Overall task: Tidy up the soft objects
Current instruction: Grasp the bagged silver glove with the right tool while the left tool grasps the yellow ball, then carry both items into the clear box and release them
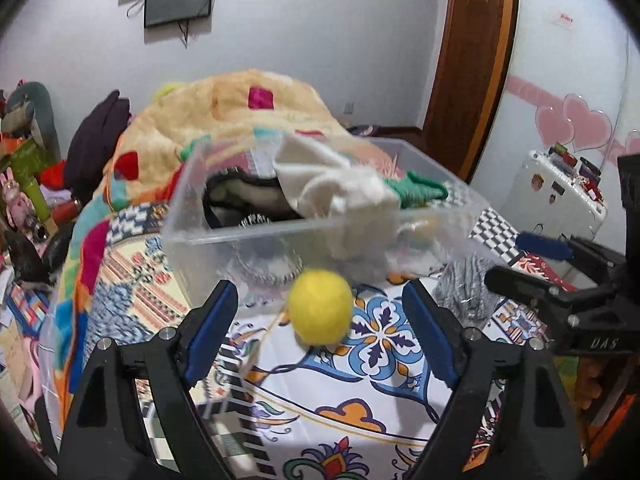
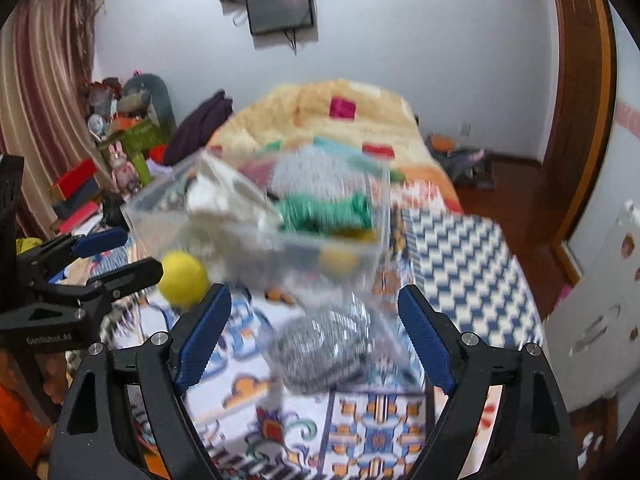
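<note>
A clear plastic bin [image 1: 256, 240] stands on the patterned bedspread and holds a white cloth [image 1: 340, 184], a green knit piece [image 1: 424, 188] and dark items. A yellow soft ball [image 1: 320, 306] lies in front of the bin, between the fingers of my open left gripper [image 1: 322, 320]. My right gripper [image 2: 314, 328] is open and empty over a grey striped soft item [image 2: 324, 352] lying on the spread. The bin [image 2: 376, 208], green piece [image 2: 328, 208] and ball [image 2: 182, 278] also show, blurred, in the right wrist view.
A beige patchwork blanket [image 1: 224, 112] is heaped behind the bin. Toys and boxes [image 2: 120, 148] crowd the left side. A white suitcase [image 1: 560, 196] stands at the right, a wooden door [image 1: 472, 60] behind. The other gripper shows at each view's edge.
</note>
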`<state>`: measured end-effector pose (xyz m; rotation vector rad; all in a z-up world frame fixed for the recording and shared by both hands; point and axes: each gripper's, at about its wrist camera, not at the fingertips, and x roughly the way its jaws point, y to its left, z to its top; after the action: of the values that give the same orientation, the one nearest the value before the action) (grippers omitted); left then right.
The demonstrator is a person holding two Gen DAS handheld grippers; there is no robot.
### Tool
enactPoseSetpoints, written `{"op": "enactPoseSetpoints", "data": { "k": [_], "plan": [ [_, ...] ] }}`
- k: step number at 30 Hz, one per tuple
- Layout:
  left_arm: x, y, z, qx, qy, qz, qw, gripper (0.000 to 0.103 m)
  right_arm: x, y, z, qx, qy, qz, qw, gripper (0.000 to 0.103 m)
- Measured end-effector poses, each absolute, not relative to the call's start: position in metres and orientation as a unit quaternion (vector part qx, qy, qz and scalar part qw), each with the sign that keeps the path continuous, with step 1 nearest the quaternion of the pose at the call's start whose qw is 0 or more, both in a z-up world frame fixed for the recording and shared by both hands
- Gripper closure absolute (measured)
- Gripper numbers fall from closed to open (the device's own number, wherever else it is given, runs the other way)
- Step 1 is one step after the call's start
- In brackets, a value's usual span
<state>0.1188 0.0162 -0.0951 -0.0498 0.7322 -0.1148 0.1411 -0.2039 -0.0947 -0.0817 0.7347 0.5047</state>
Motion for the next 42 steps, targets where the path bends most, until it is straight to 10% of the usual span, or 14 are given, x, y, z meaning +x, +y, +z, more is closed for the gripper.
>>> {"op": "enactPoseSetpoints", "data": {
  "k": [9,12,19,42],
  "plan": [
    [0.131,0.011,-0.12,-0.03,0.397,-0.063,0.915,0.045,0.151,-0.213,-0.13,-0.018,0.427,0.234,0.873,0.025],
    [0.135,0.01,-0.13,-0.039,0.412,-0.073,0.907,0.068,0.15,-0.212,-0.133,-0.016,0.432,0.24,0.869,0.037],
    [0.124,0.014,-0.122,-0.044,0.389,-0.079,0.917,0.069,0.139,-0.208,-0.127,-0.033,0.404,0.243,0.882,0.065],
    [0.095,0.031,-0.038,-0.049,0.267,-0.073,0.96,0.069,0.122,-0.211,-0.056,-0.035,0.29,0.27,0.918,0.067]
  ]
}}
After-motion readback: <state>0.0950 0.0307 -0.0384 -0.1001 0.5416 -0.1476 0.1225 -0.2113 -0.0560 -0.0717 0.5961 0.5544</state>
